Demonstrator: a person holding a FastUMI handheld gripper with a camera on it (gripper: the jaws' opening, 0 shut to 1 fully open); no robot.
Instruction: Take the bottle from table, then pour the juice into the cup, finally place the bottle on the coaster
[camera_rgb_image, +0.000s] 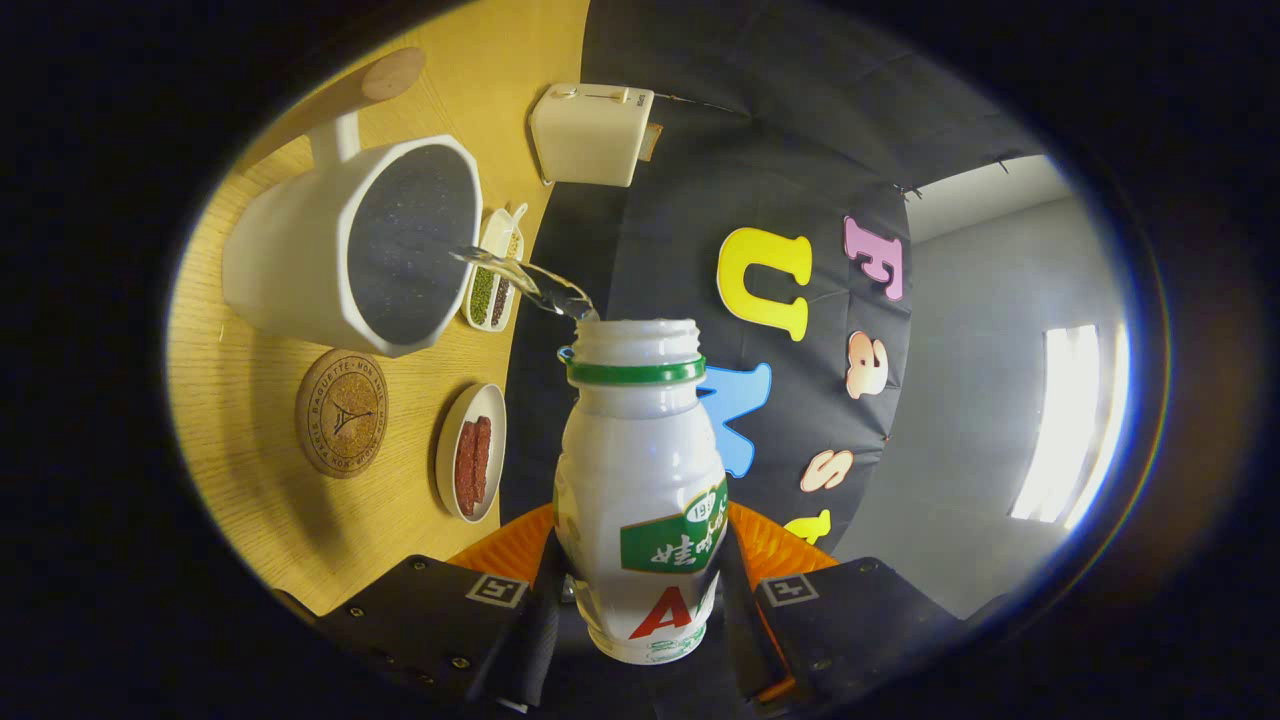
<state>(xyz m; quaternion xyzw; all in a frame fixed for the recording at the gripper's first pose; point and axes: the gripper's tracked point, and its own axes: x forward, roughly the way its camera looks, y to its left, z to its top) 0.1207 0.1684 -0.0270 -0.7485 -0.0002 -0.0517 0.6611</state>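
The hand-held gripper (640, 600) squeezes the white plastic bottle with a green neck ring (640, 480) from both sides. The bottle is tipped, and clear juice (520, 280) runs into the white cup (350, 245). This is the pouring step. Next, stand the bottle up and set it on the round cork coaster (342, 412) just beside the cup on the wooden tabletop (240, 470).

The bottle (640, 500), held between the fingers of the tongs (640, 610), is seen as white, with a green ring below its neck and a label printed in green and red; the liquid (525, 280) leaving it is clear. The cup (350, 245) is white outside and dark speckled grey inside, and the coaster (342, 412) is brown cork with a dark printed tower and ring of lettering. The desk (240, 430) is shown in light yellow wood grain, a white dish (471, 452) carries dark red strips, and a white tray (493, 270) is filled with green and brown beans.
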